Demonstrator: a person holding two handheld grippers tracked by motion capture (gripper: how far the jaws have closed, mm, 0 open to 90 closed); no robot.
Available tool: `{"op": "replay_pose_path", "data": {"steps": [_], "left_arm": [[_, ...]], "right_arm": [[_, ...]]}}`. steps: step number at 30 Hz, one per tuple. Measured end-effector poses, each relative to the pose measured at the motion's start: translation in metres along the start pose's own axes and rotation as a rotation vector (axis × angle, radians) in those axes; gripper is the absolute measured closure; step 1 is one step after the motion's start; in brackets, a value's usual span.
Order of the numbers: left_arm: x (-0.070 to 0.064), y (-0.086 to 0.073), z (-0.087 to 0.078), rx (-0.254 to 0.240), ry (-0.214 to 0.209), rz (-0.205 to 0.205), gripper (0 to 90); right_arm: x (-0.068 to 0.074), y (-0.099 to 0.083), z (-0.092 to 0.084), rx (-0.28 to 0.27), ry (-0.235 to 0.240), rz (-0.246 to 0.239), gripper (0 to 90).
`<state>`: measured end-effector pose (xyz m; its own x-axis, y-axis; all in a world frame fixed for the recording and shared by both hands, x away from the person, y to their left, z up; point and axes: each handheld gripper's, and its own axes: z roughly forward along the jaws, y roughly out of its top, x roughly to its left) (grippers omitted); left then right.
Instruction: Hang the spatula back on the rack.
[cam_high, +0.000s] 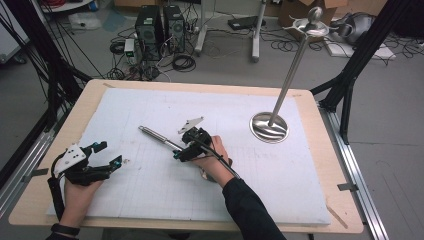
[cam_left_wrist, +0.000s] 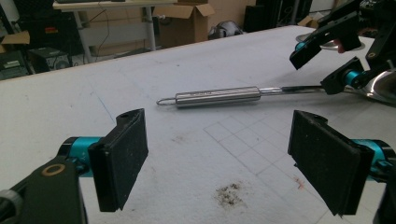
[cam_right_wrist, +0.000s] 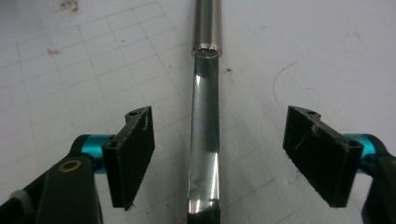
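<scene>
A long steel utensil lies on the white gridded mat (cam_high: 150, 200), its round handle (cam_high: 152, 134) pointing to the back left. My right gripper (cam_high: 181, 151) is over its thinner flat shaft. In the right gripper view the shaft (cam_right_wrist: 204, 116) runs up the middle between the two pads, and both pads stand clear of it, so that gripper (cam_right_wrist: 217, 156) is open. My left gripper (cam_high: 107, 156) rests open at the mat's left side, with nothing between its pads (cam_left_wrist: 121, 154). From the left gripper view the handle (cam_left_wrist: 217, 96) lies ahead, with the right gripper (cam_left_wrist: 327, 60) at its far end.
A metal stand with a round base (cam_high: 269, 127) and a tall slanting pole (cam_high: 292, 70) stands at the mat's back right. The wooden table edge (cam_high: 345, 220) frames the mat. Black frame legs (cam_high: 350, 75), computers (cam_high: 160, 25) and cables lie on the floor beyond.
</scene>
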<state>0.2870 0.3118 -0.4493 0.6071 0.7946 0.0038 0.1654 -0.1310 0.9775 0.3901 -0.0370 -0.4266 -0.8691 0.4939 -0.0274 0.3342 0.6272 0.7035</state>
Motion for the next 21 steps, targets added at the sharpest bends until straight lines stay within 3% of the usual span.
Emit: {"op": "replay_pose_path", "data": {"steps": [5, 8, 15, 21], "left_arm": [[0.0008, -0.0002, -0.0007, -0.008, -0.004, -0.008, 20.2], [0.0008, -0.0001, -0.0005, -0.003, -0.005, -0.004, 20.2], [0.0008, -0.0001, -0.0006, -0.003, -0.004, -0.004, 20.3], [0.0009, -0.0001, -0.0005, -0.002, -0.004, -0.004, 20.4]], "right_arm": [[0.0003, -0.0001, 0.0061, 0.045, 0.011, 0.029, 34.6], [0.001, -0.0006, 0.0101, 0.083, 0.0, 0.011, 40.8], [0.0003, -0.0008, 0.0099, 0.106, 0.013, 0.024, 49.0], [-0.0015, -0.0015, 0.0054, 0.139, 0.017, 0.044, 50.5]]}}
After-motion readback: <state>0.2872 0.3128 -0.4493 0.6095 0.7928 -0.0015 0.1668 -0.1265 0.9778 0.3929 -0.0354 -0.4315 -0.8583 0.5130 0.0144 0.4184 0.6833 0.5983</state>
